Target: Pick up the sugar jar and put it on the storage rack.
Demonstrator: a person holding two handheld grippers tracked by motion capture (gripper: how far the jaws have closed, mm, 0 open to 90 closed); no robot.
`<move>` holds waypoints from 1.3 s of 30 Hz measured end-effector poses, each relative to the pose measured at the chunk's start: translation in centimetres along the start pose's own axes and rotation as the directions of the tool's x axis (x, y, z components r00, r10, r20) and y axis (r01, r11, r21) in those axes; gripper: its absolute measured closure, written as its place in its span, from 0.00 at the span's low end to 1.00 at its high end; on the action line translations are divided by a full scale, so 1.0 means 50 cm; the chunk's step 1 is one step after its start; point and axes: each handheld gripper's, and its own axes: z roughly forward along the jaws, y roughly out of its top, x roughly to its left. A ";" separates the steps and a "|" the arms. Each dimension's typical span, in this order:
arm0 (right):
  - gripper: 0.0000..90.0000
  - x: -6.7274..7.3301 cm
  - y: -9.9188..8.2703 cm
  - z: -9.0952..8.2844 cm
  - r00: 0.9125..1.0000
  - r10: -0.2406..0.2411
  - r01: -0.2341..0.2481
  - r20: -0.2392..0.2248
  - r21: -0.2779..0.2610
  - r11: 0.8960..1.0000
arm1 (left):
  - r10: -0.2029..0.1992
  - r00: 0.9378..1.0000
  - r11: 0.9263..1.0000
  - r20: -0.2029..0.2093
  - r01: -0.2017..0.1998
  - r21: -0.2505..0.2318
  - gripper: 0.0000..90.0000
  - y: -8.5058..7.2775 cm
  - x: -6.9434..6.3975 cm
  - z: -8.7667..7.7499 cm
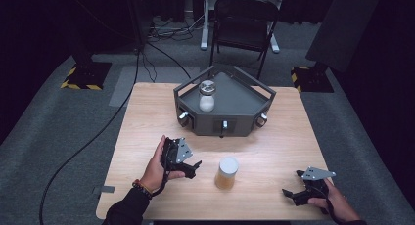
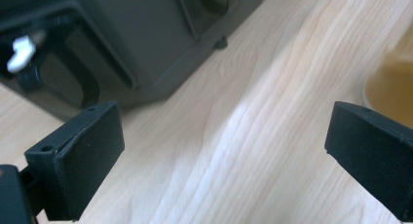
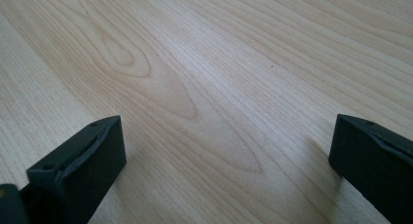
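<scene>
Resting left gripper [image 1: 192,167] beside jar [image 1: 227,172], jaws apart

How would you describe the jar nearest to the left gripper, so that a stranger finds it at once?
Start at the wooden table and find the dark grey tray at its far side. In front of the tray, between the left gripper and the right gripper, one jar stands upright on the bare wood. It holds something amber under a flat white lid, while the other jar, on the tray, holds something white.
</scene>
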 end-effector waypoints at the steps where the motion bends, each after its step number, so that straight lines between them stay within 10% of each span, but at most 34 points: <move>1: 0.00 0.000 0.000 0.000 1.000 0.000 0.000 0.000 0.000 1.000 | -0.002 1.000 1.000 0.006 0.002 0.012 0.00 -0.004 0.002 0.000; 27: 0.00 0.000 0.000 0.000 1.000 0.000 0.000 0.000 0.000 1.000 | -0.055 0.996 0.979 0.066 0.041 0.199 0.01 -0.067 0.020 -0.008; 39: 0.00 0.000 0.000 0.000 1.000 0.000 0.000 0.000 0.000 1.000 | -0.198 0.972 0.965 0.123 0.171 0.200 0.00 -0.097 0.056 -0.007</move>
